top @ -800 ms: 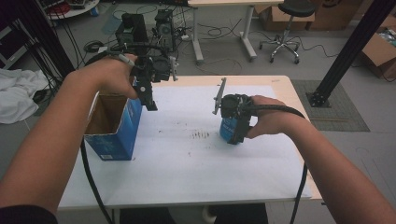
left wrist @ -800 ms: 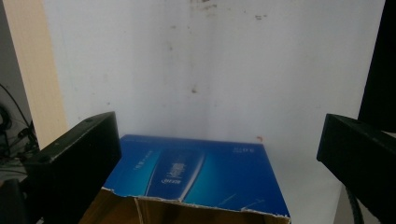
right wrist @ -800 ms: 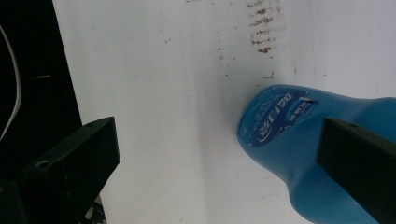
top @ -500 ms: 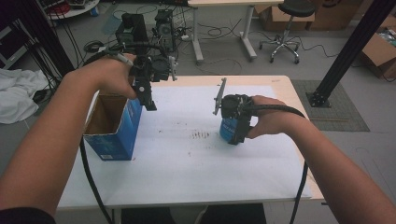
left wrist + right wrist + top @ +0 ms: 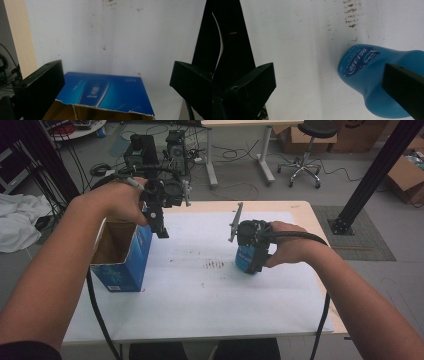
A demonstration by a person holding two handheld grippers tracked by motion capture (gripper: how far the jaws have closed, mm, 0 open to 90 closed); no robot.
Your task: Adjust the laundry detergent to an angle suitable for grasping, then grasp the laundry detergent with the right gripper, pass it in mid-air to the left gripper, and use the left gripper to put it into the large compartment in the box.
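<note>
An open blue cardboard box [image 5: 125,265] stands at the left of the white-covered table [image 5: 200,315]. My left gripper [image 5: 161,227] hangs over the box's right rim, pointing down, its jaws wide apart and holding nothing. In the left gripper view the box [image 5: 107,92] lies below, between the open jaws of the left gripper [image 5: 117,72]. A blue bottle [image 5: 245,260] stands right of centre. My right gripper [image 5: 257,265] reaches down around it from above. In the right gripper view the bottle [image 5: 367,72] sits near the right jaw of the right gripper [image 5: 328,75], and the left jaw is well clear of it.
Dark smudges [image 5: 215,265] mark the sheet between box and bottle. Behind the table stand computer cases [image 5: 150,145], a desk and an office chair [image 5: 305,150]. A black frame post [image 5: 372,175] rises at the right, and a white cloth [image 5: 15,225] lies left.
</note>
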